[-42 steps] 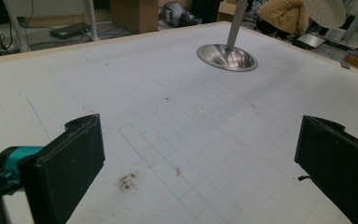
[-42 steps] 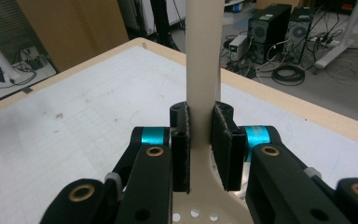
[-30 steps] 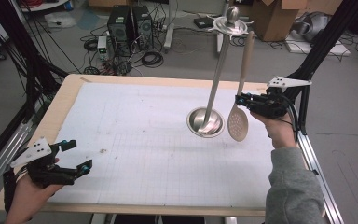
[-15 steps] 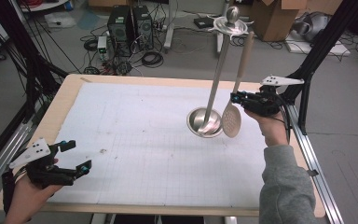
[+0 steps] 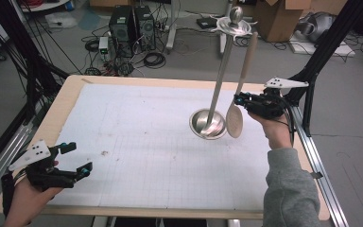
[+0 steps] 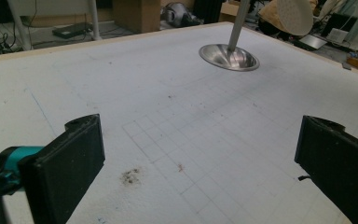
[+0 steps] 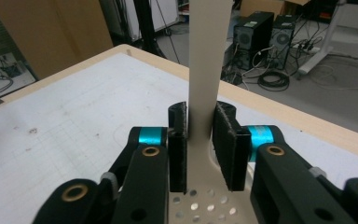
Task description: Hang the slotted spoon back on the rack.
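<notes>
A metal utensil stand (image 5: 220, 71) rises from a round base (image 5: 208, 124) on the right half of the table; the base (image 6: 228, 56) is also in the left gripper view. A beige slotted spoon (image 5: 235, 120) hangs by its handle top from a hook on the stand, head down, just above the table. My right gripper (image 5: 240, 100) has its pads on either side of the spoon's handle (image 7: 207, 56), just above the head. Its jaws have just been opening, and the grip looks slack. My left gripper (image 5: 78, 158) rests open near the table's front left with nothing between its jaws.
A white gridded mat (image 5: 137, 137) covers the wooden tabletop. Black frame posts (image 5: 328, 42) stand at the table's sides. Computers (image 5: 132, 21), cables and cardboard boxes lie on the floor beyond the far edge.
The spoon and my right gripper have shifted slightly left, toward the stand's pole. The left hand has stayed where it was.
</notes>
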